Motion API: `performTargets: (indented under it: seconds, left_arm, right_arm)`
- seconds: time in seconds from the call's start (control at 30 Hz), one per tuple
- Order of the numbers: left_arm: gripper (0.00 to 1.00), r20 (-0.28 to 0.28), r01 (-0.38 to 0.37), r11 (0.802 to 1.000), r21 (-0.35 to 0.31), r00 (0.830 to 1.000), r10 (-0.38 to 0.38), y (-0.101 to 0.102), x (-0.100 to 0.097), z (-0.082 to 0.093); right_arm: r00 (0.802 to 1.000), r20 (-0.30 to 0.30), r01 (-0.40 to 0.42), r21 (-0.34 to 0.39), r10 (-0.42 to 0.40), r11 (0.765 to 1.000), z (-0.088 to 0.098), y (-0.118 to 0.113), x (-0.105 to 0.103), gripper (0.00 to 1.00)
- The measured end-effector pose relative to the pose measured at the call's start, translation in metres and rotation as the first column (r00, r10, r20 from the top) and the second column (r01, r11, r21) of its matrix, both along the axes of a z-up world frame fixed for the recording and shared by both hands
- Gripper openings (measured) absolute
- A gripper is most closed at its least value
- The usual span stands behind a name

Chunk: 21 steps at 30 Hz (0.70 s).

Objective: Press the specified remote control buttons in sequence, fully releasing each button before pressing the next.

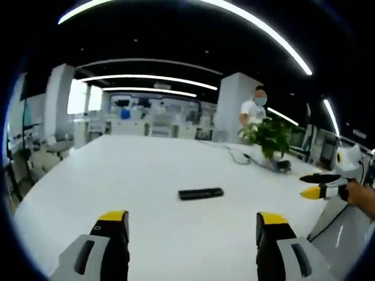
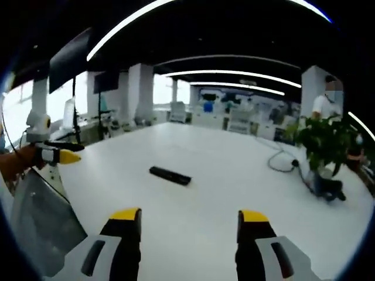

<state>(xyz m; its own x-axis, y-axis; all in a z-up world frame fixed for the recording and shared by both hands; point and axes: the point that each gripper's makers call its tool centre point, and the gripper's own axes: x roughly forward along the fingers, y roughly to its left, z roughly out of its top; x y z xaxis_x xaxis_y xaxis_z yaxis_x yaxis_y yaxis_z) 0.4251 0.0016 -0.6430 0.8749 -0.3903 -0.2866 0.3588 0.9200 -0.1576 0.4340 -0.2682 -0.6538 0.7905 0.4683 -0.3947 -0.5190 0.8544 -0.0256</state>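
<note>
White table (image 1: 146, 170) stretching ahead of both tools. Potted plant (image 2: 321, 142) far right of right gripper (image 2: 190, 219). Black remote (image 1: 201, 193) flat, well ahead of left gripper (image 1: 193, 225), between jaw lines. Both spread wide, holding nothing.

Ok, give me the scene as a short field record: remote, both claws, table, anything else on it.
remote: black remote control, lying flat near the middle of the white table, untouched
left claw: open, jaws wide apart, short of the remote, holding nothing
right claw: open, also short of the remote, holding nothing
contact: neither claw touches the remote
other items: potted plant and a cable at the far side of the table
person: standing beyond the plant
</note>
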Motion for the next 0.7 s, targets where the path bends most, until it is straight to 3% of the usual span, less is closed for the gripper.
performTargets:
  seconds: [0.17, 0.3, 0.33, 0.4, 0.5, 0.7]
  left_arm:
    - [0.90, 0.003, 0.031, 1.000, 0.005, 1.000, -0.031, -0.005, -0.001, -0.002]
    - [0.89, -0.011, 0.050, 0.998, -0.037, 0.999, -0.050, -0.019, -0.004, -0.012]
    - [0.88, -0.044, 0.084, 0.996, -0.011, 0.995, -0.084, -0.025, -0.008, -0.020]
    - [0.86, -0.024, 0.093, 0.995, 0.040, 0.996, -0.092, -0.024, -0.007, -0.019]
    - [0.86, -0.042, 0.074, 0.996, -0.045, 0.996, -0.076, -0.023, -0.008, -0.018]
    - [0.86, -0.044, 0.078, 0.997, -0.019, 0.996, -0.079, -0.023, -0.009, -0.021]
  right_arm:
    - [1.000, 0.028, -0.011, -0.022, 0.012, 1.000, 0.001, -0.001, 0.000, 0.63]
    - [1.000, 0.008, -0.030, -0.014, 0.030, 0.999, -0.002, 0.001, -0.002, 0.62]
    - [0.999, 0.013, -0.037, -0.027, 0.037, 0.999, -0.003, 0.002, -0.002, 0.62]
    - [0.999, 0.005, -0.045, -0.042, 0.045, 0.998, -0.005, 0.004, -0.004, 0.62]
    - [0.998, -0.003, -0.057, -0.056, 0.057, 0.997, -0.008, 0.006, -0.006, 0.62]
    - [0.998, -0.009, -0.064, -0.071, 0.063, 0.995, -0.010, 0.006, -0.009, 0.63]
